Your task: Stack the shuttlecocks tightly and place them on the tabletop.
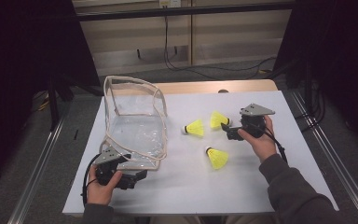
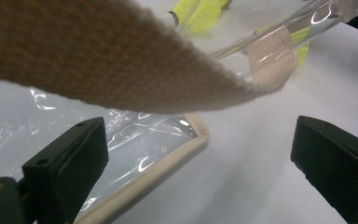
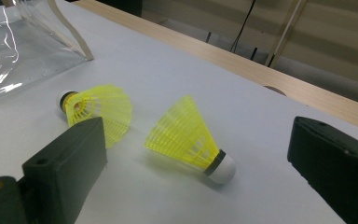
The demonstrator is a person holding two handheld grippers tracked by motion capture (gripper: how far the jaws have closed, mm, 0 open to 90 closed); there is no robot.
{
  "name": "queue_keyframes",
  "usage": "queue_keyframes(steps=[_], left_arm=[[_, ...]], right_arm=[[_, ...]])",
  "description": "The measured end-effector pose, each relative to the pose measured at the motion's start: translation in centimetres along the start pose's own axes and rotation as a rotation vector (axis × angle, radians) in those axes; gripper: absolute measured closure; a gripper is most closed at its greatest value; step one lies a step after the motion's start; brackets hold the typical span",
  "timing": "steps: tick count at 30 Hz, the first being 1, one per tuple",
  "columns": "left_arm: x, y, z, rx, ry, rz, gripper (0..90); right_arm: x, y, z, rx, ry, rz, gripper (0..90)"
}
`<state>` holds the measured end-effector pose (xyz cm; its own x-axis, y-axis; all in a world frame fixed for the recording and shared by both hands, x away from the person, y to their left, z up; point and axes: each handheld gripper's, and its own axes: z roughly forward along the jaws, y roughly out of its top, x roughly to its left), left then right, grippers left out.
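With both sets of tongs open and empty, we judge the shuttlecock [image 3: 191,140] lying between our right gripper's [image 1: 227,129] jaws feather-light and crushable, best pinched at its firm cork, while the floppy clear bag [image 2: 135,140] sits beneath our left gripper [image 1: 137,177].

The person's left hand [image 1: 101,184] holds the black two-jaw left gripper [image 1: 137,176] low at the near left, jaws wide apart & empty. Right hand [image 1: 261,140] holds the black two-jaw right gripper [image 1: 226,130] farther up, pointing left, jaws wide apart too, w/ nothing between.
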<state>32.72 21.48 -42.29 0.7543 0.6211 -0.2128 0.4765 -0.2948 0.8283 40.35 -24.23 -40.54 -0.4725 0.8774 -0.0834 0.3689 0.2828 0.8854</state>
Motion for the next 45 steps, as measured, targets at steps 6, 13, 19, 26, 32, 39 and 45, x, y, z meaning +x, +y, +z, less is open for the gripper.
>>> queue_keyframes(steps=[6,13,19,26,32,39,45], left_arm=[[0.0,0.0,0.0,0.002,-0.002,0.003,4.0],[-0.1,0.0,0.0,0.002,-0.003,0.002,4.0],[-0.1,0.1,0.0,0.001,-0.003,0.003,4.0],[-0.1,0.1,0.1,0.000,-0.006,0.001,4.0],[-0.1,0.1,0.0,-0.001,-0.005,0.001,4.0],[-0.1,0.0,0.1,0.003,-0.007,0.000,4.0],[-0.1,0.0,0.1,0.003,-0.008,0.000,4.0]], right_arm=[[0.0,0.2,0.6,0.002,-0.009,-0.005,4.0],[-0.1,0.7,1.1,0.008,-0.008,0.001,4.0],[-0.4,0.8,1.6,0.015,-0.022,-0.003,4.0],[-0.3,1.1,2.1,0.023,-0.022,-0.008,4.0],[-0.2,1.4,2.8,0.030,-0.023,-0.009,4.0],[-0.1,1.3,3.5,0.046,-0.014,-0.003,4.2],[-0.2,1.6,3.9,0.055,-0.020,-0.020,5.0]])
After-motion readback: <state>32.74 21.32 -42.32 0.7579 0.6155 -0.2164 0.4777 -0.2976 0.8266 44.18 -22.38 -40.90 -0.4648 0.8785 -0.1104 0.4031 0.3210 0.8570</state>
